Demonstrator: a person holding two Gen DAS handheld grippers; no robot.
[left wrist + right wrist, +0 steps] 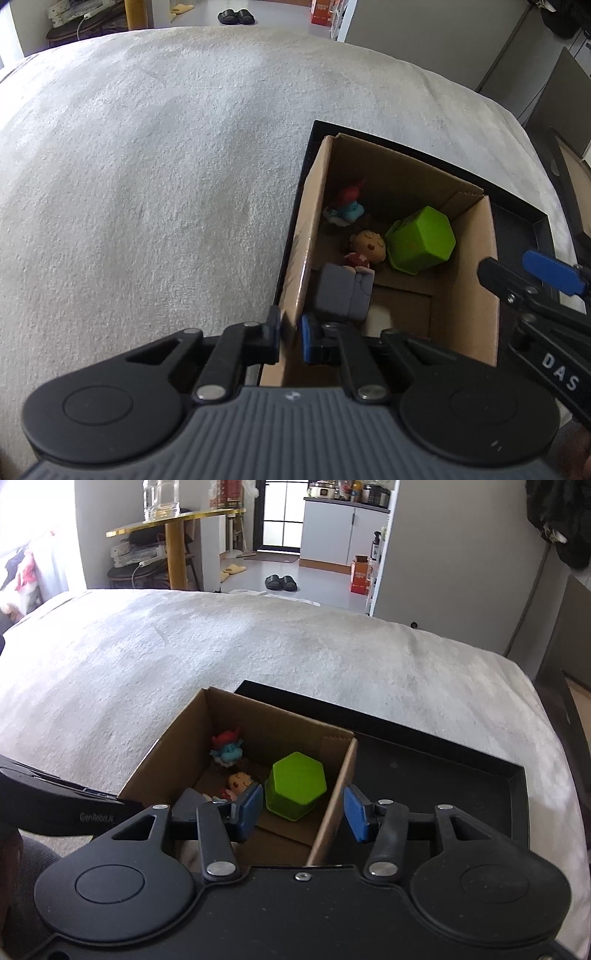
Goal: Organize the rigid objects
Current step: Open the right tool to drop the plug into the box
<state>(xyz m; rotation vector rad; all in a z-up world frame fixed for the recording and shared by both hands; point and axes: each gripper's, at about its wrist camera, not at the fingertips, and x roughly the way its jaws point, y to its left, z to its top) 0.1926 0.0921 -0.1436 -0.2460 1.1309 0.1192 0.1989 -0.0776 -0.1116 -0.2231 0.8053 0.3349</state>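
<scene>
Four small rigid things already lie inside the open brown cardboard box (236,746): a lime-green hexagonal plastic cup (296,784) tipped on its side, a blue figurine with a red top (227,751) in the far corner, a round-faced doll figurine with closed eyes (367,245), and a grey block-shaped toy (341,295) nearest the cameras. This box stands in the left end of a shallow black tray (461,771), which rests on a bed covered by a pale fleecy blanket (147,166).

Clamped together on the box's left wall, the left gripper (290,332) has one pad outside the cardboard and one inside, close to the near corner; pinching the wall there probably serves to steady or move the light box. On the opposite side, the right gripper (303,814) straddles the box's right wall with its blue pads (355,818) apart: the cardboard stands between them and neither pad looks to press on it. Judging by that straddle, it is lining up for a matching pinch, so both sides could be gripped and the box carried level without spilling. With the toys gathered, sorting seems largely done.
</scene>
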